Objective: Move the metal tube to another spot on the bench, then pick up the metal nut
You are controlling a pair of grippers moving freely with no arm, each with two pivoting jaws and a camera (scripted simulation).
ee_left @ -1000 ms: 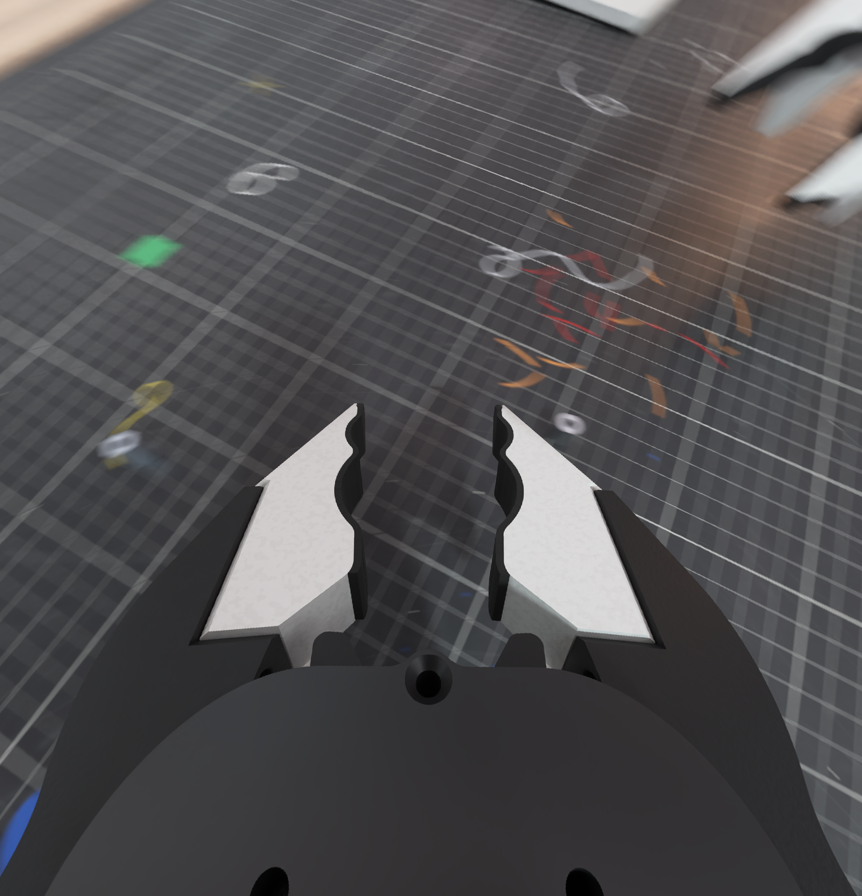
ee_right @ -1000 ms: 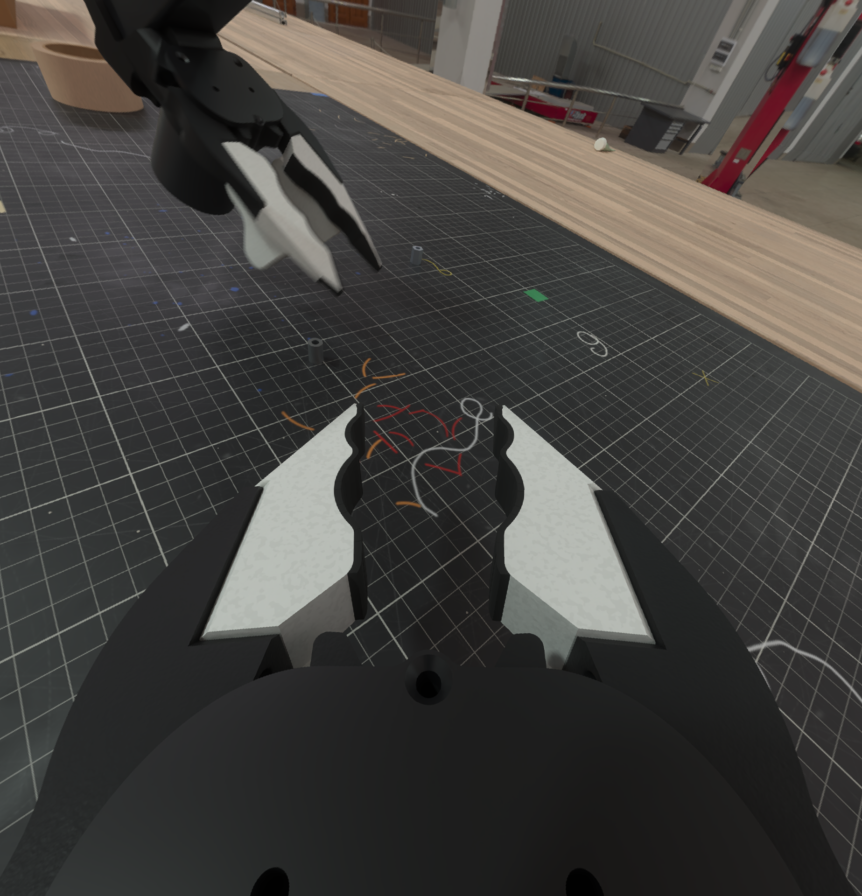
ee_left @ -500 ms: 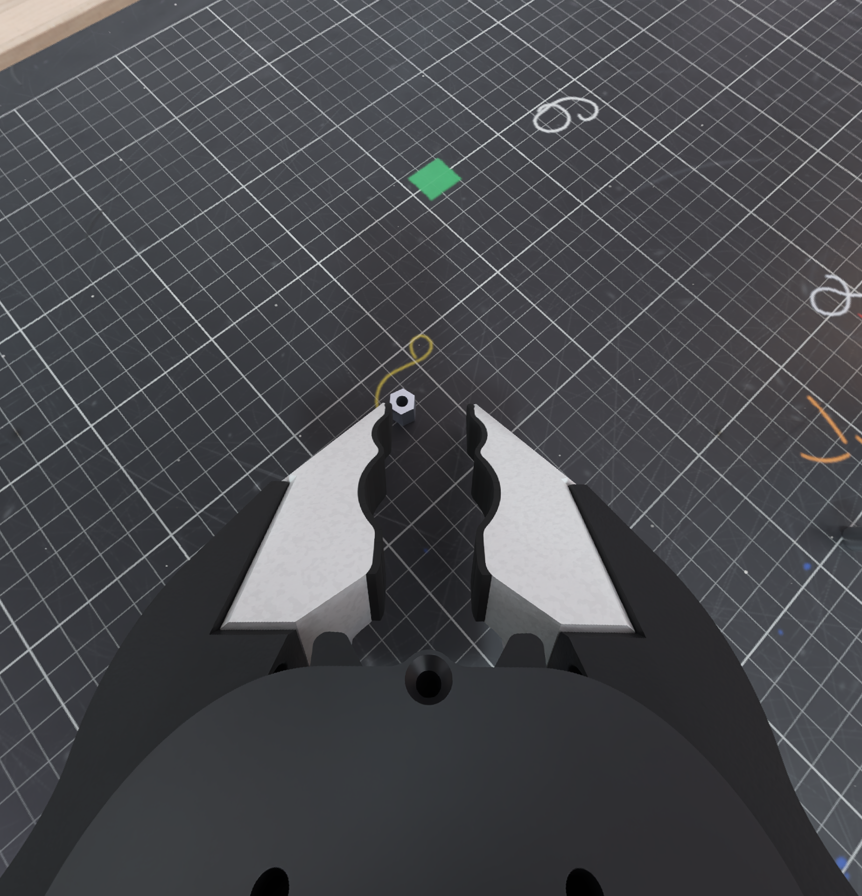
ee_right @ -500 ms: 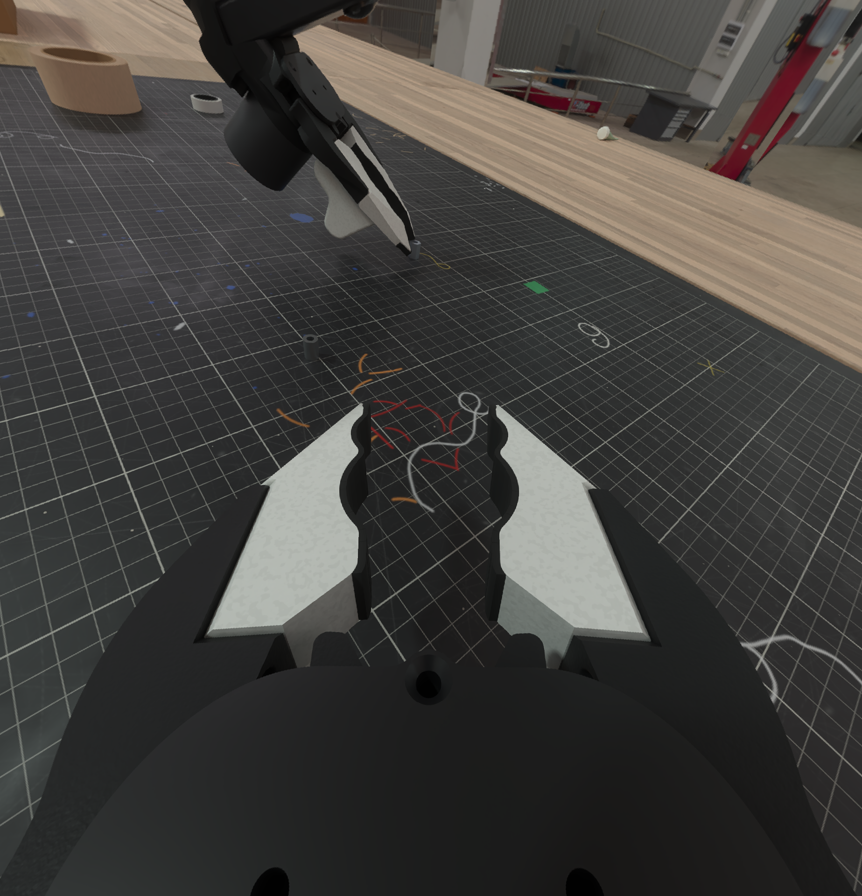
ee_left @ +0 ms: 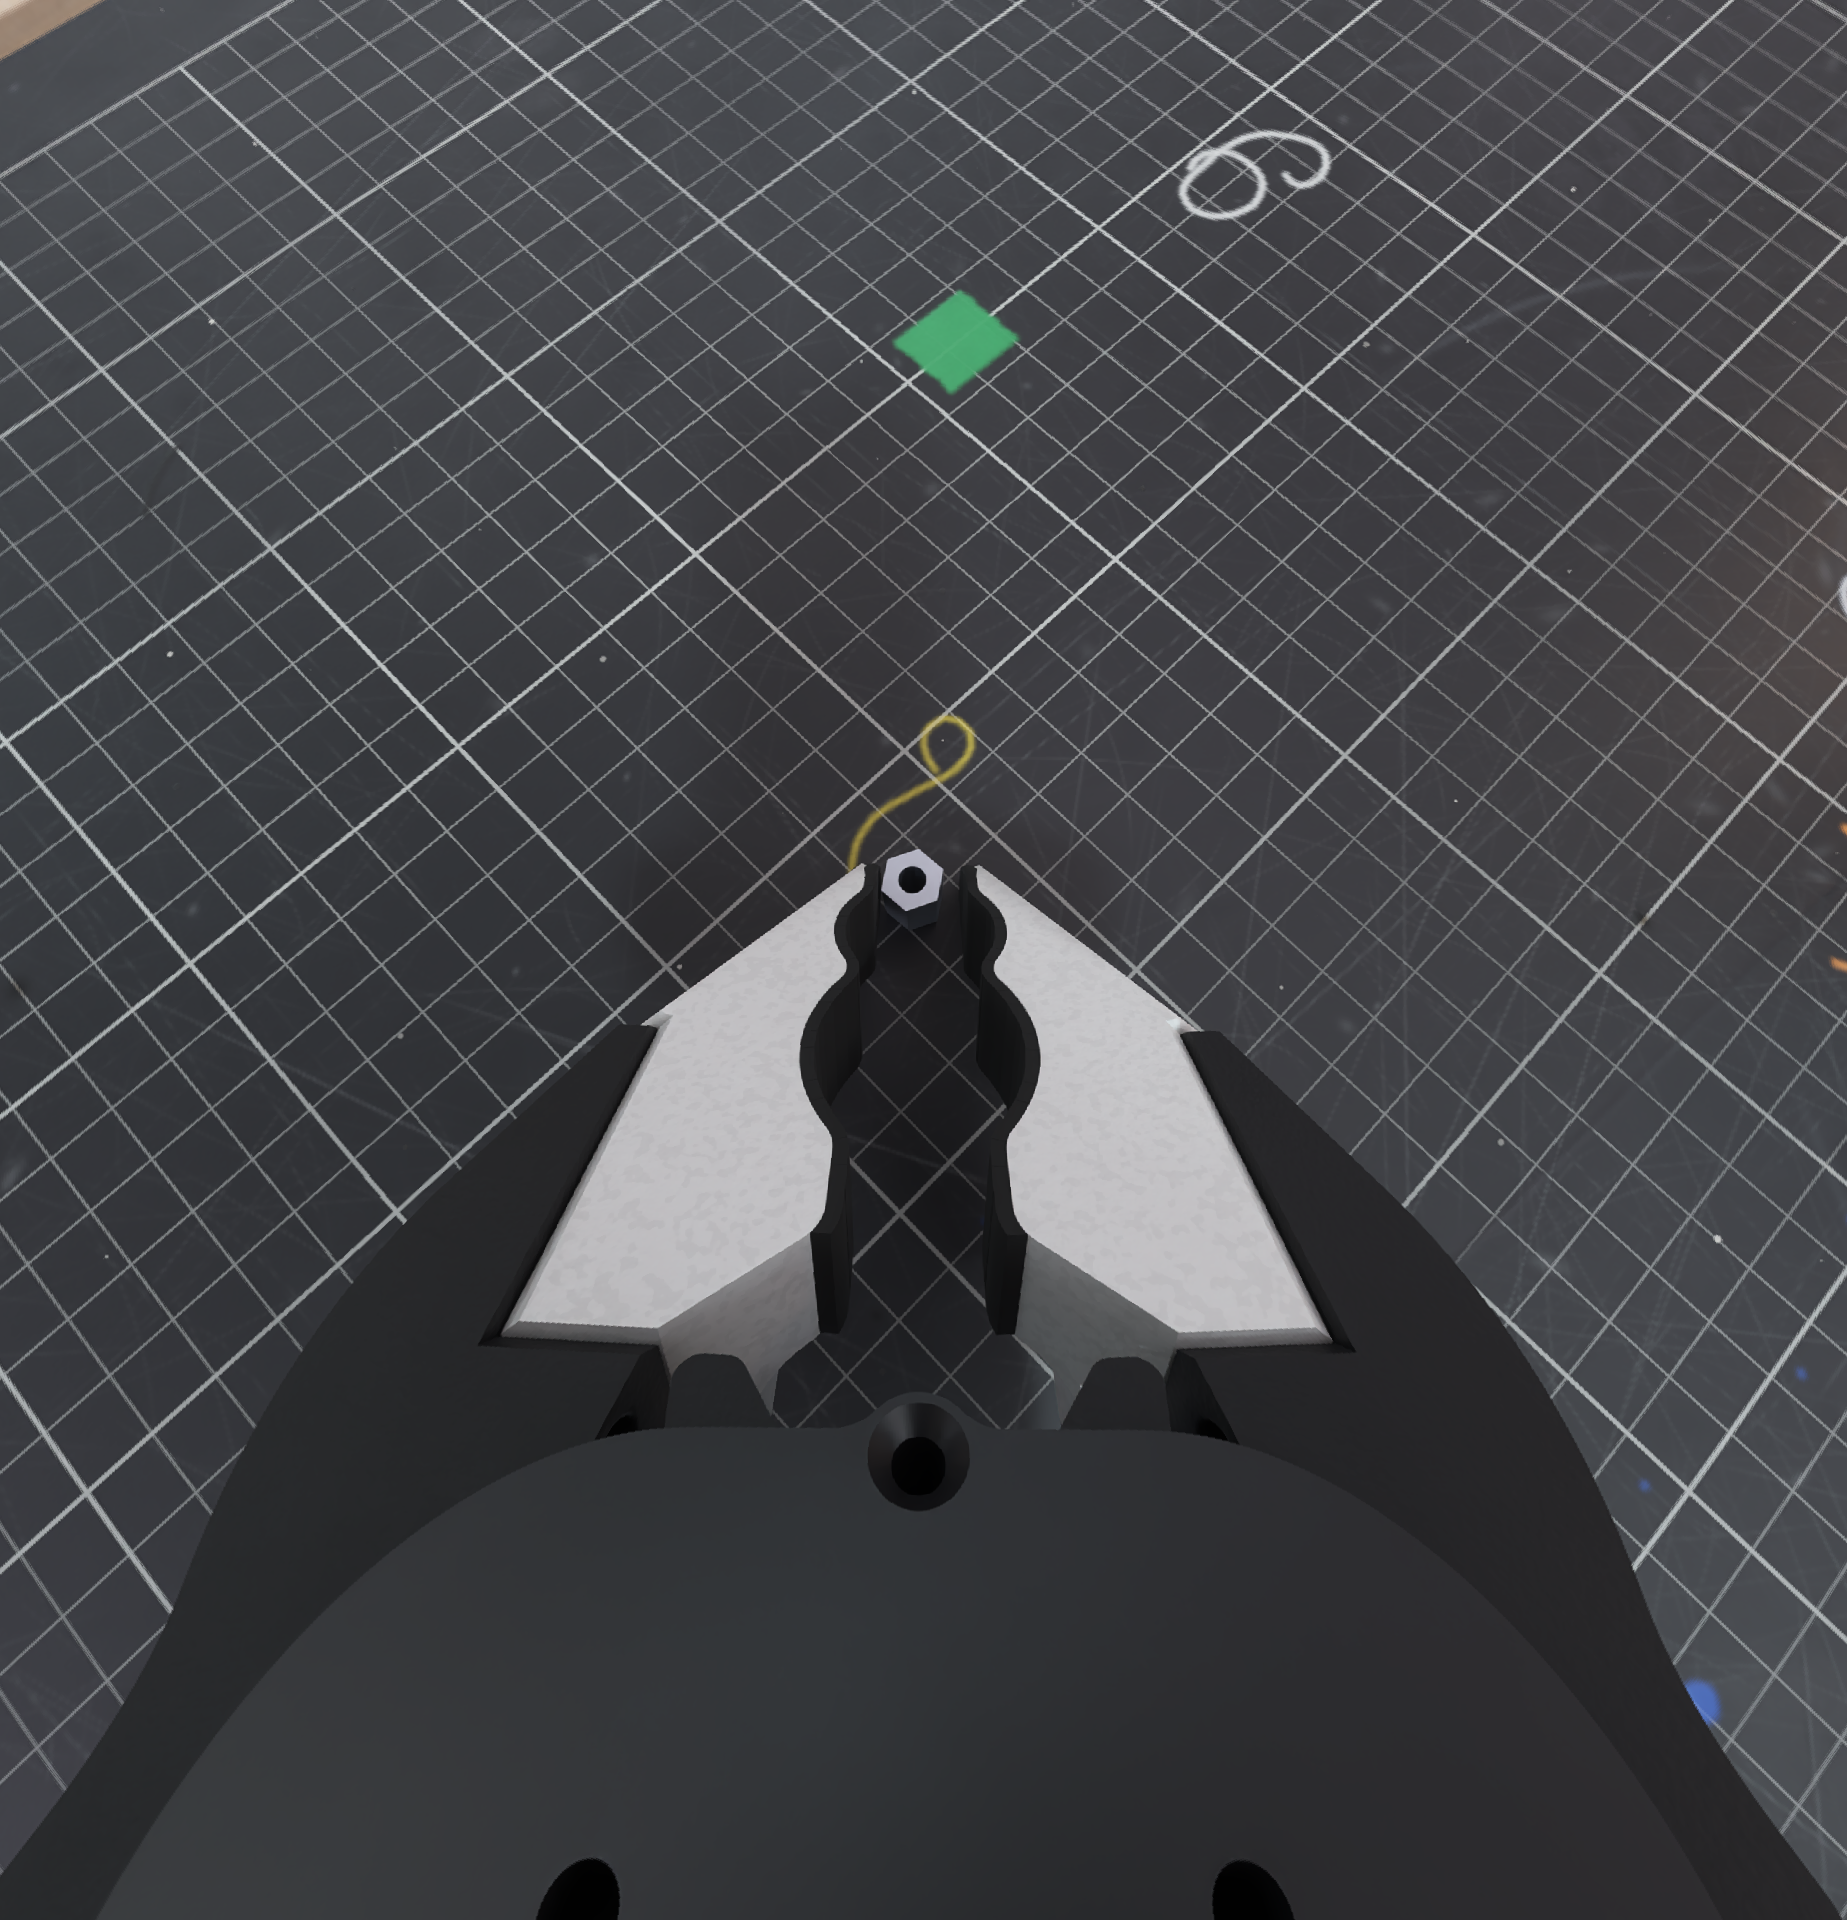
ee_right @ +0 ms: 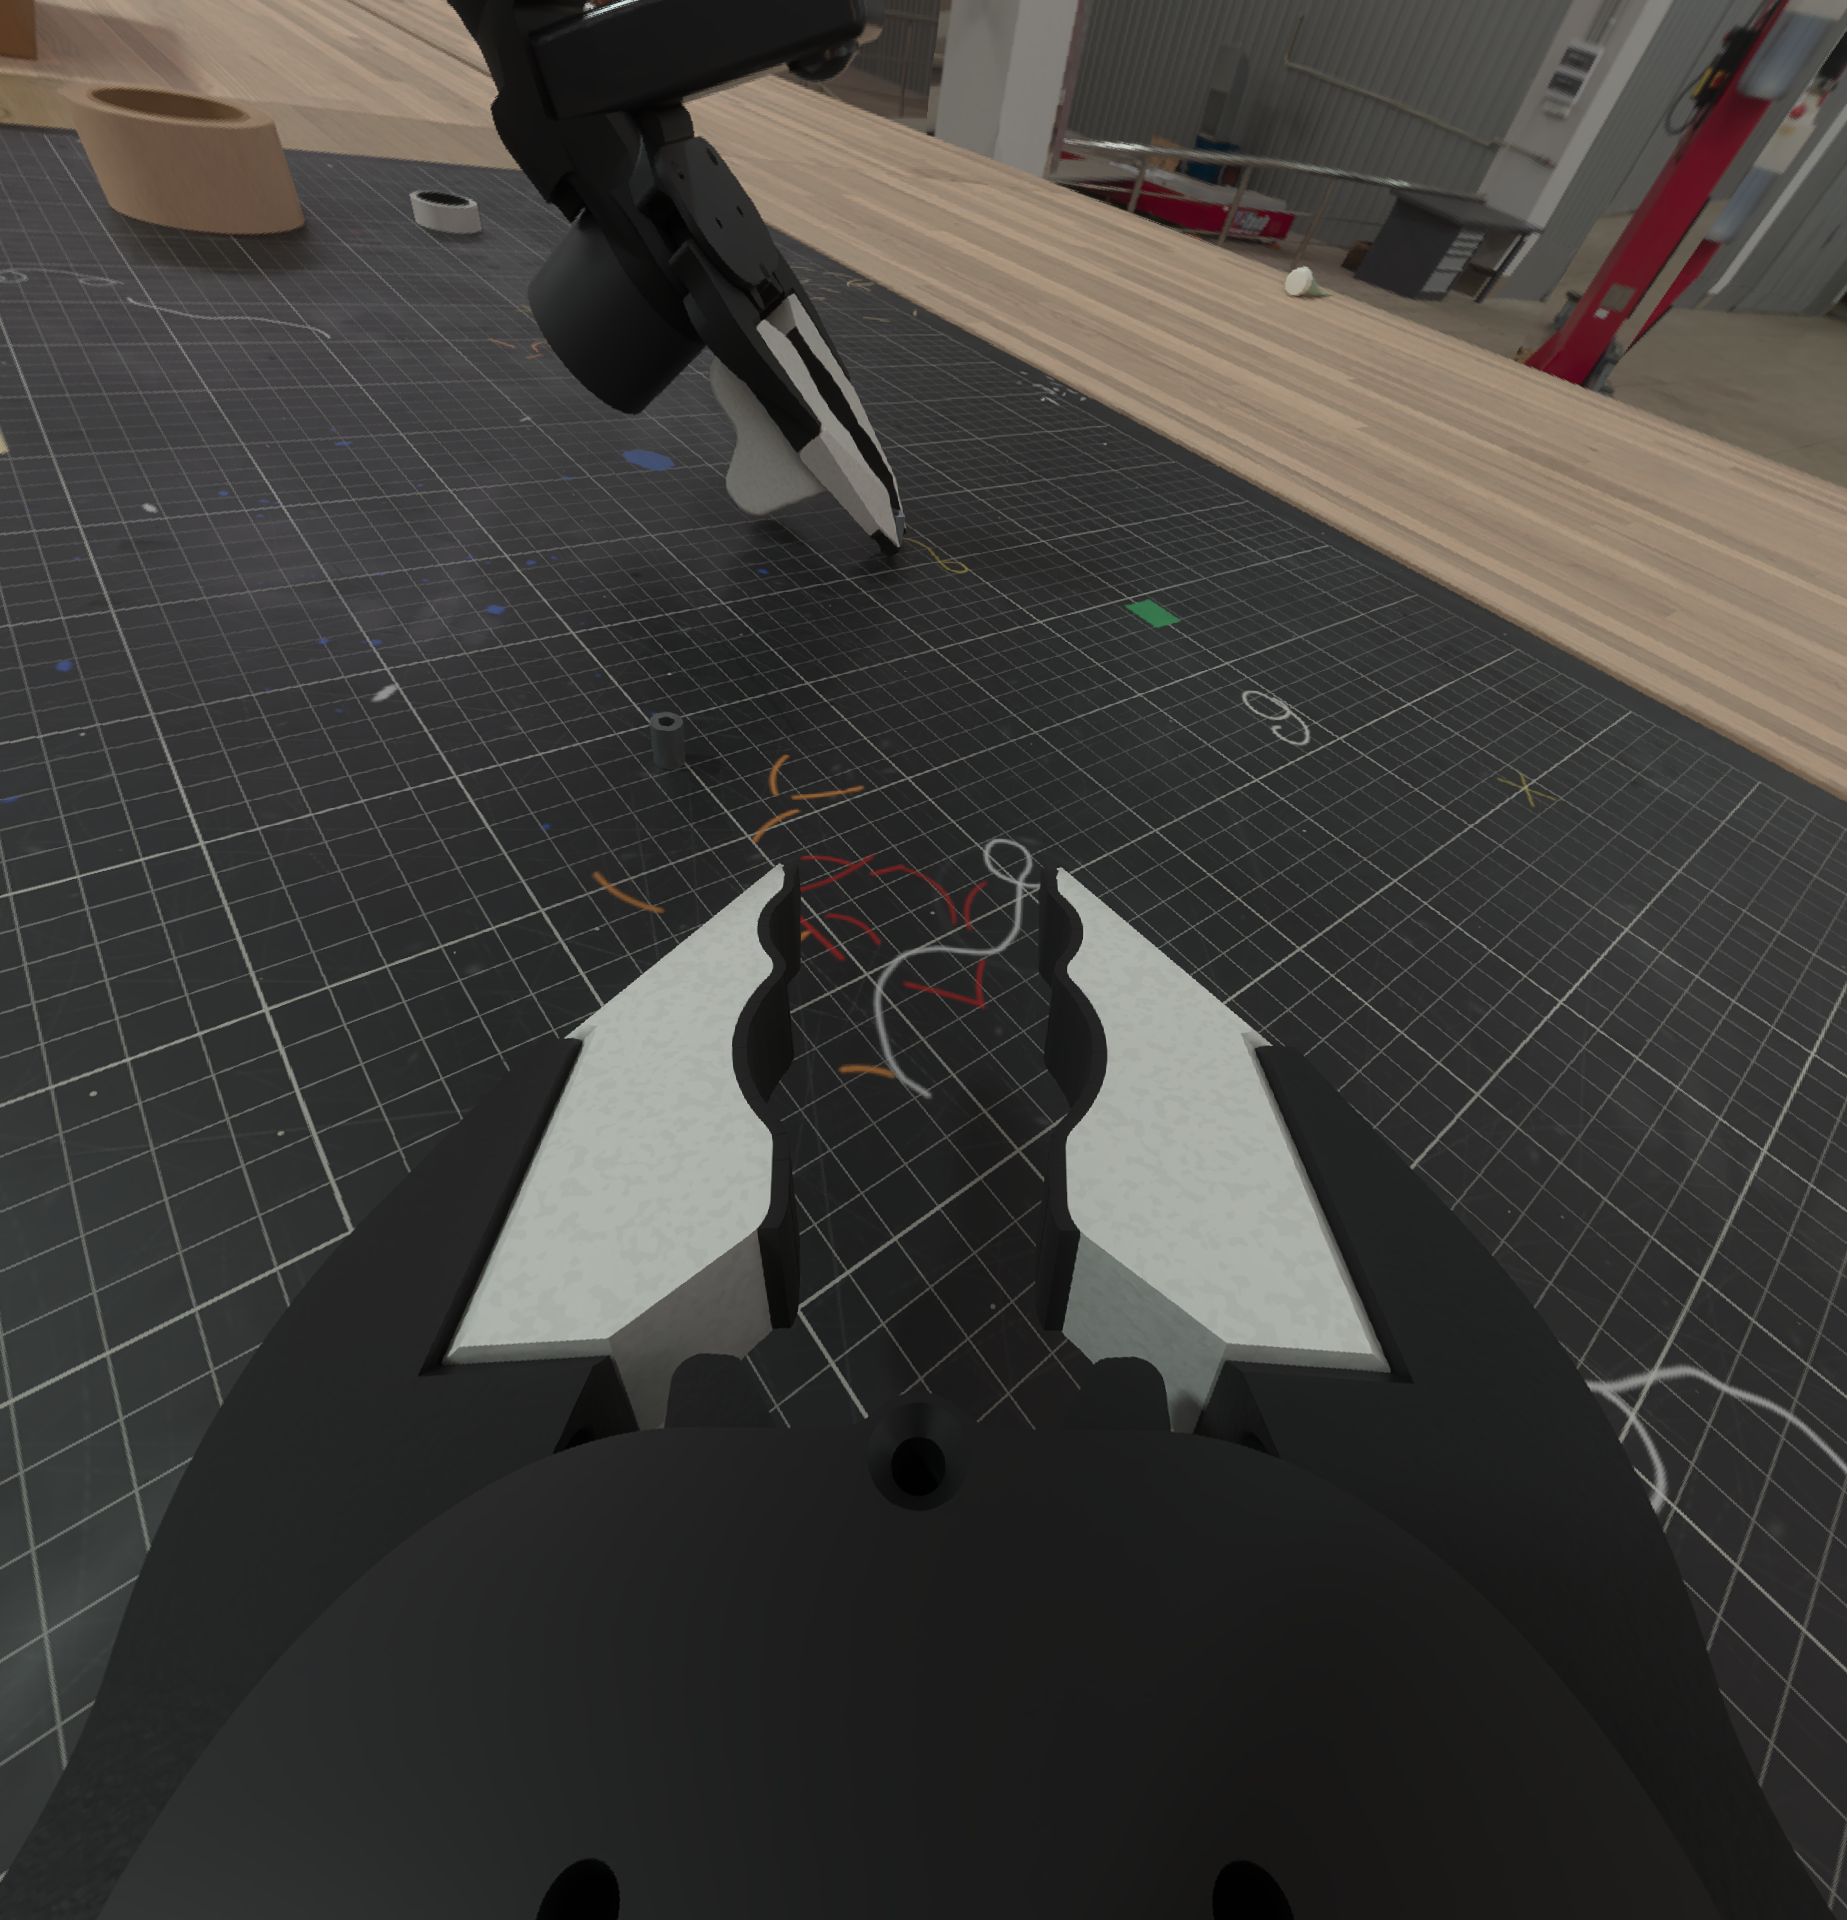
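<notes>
While the metal nut (ee_left: 911, 884) sits mid-frame between its narrowed fingers (ee_left: 986, 940), the left gripper (ee_left: 911, 883) brackets it for pinching; whether they touch it is unclear.

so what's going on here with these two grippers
The left gripper is down at the black grid mat, fingertips on either side of the small metal nut, nearly closed on it but not clearly clamped. The nut is still on the mat, beside a yellow squiggle. The metal tube stands upright, alone. The right gripper hovers open and empty over red and orange scraps.
</notes>
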